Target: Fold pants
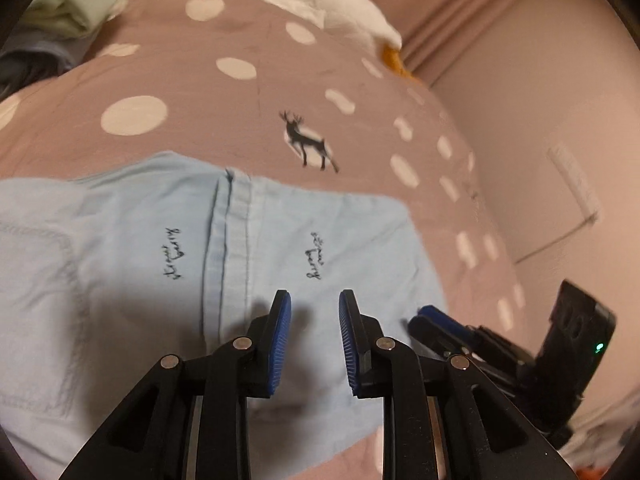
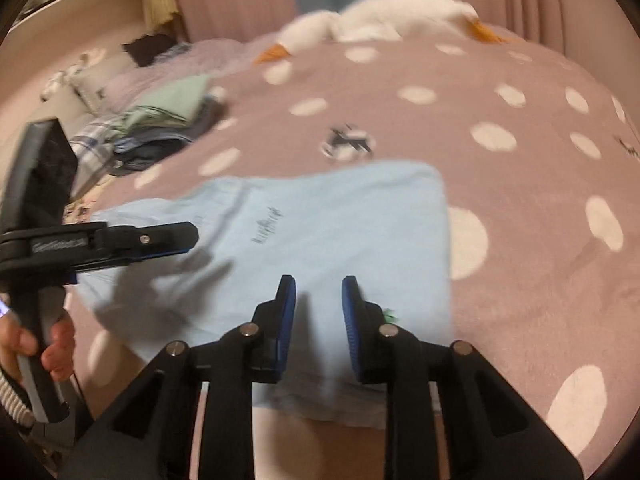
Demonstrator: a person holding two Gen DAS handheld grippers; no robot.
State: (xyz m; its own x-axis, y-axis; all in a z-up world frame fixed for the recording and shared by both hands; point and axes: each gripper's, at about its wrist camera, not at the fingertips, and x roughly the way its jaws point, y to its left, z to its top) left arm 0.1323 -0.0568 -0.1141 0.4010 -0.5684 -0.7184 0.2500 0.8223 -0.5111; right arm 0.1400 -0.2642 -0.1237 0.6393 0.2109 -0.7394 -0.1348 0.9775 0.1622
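Two grippers' jaws parted above folded pants point(image 1: 280, 232), seam running away

The light blue pants point(image 2: 320, 232) lie folded on a pink bedspread point(image 2: 520, 280) with white dots. The right gripper point(image 2: 319, 292) is over their near edge, its two blue fingers apart with nothing between them. The left gripper point(image 2: 188, 238) pokes in from the left, held by a hand point(image 2: 44, 344). A white toy goose point(image 2: 380, 16) lies far back

Pants point(image 1: 312, 216) matt lt-blue cloth w/ stitched seams; bedspread point(image 1: 224, 120) soft dotted cloth; gripper pads point(image 1: 280, 344) ribbed blue.
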